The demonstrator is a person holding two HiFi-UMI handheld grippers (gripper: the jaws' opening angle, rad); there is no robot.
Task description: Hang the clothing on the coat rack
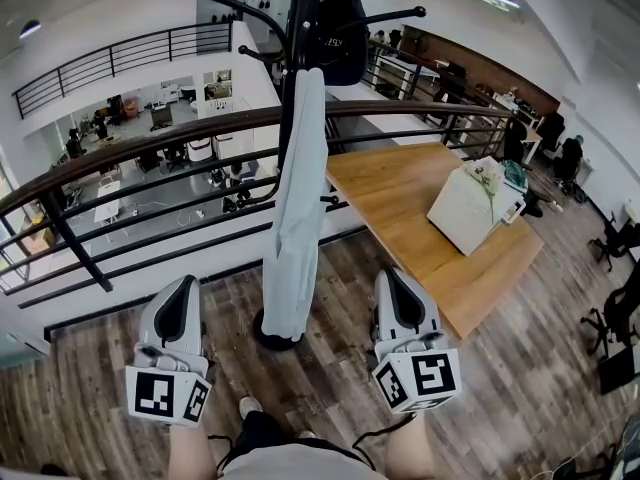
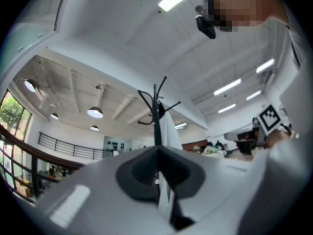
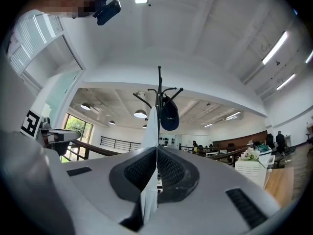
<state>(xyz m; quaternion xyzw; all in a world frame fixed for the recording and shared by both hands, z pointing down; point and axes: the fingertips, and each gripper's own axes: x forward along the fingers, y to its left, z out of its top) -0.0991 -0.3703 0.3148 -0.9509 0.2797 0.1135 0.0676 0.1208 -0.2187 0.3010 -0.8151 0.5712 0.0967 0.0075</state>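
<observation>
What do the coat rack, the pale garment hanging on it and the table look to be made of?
Coat rack: probably metal, painted black, going by its thin curved arms and even dark sheen.
Garment: soft fabric, pale grey-blue and matte; it hangs in long limp folds.
Table: wood or wood veneer, warm-toned and smooth, with faint grain lines showing.

Head view: coat rack [image 1: 302,38] top is cut off by the upper edge, and so is the dark item [image 1: 345,28] hung on it, can't ID it. Pale garment [image 1: 298,218] hides most of the pole and part of the base [image 1: 283,346]. Legs [image 1: 190,458] are cut at the near edge. Ppl [image 1: 75,143] on the far lower floor are too small to make out. Chairs [image 1: 615,318] far right are clipped by the edge. Left gripper view: left gripper [image 2: 157,150] body near the lens is blurred, and the rack's lower half is hidden behind it.
</observation>
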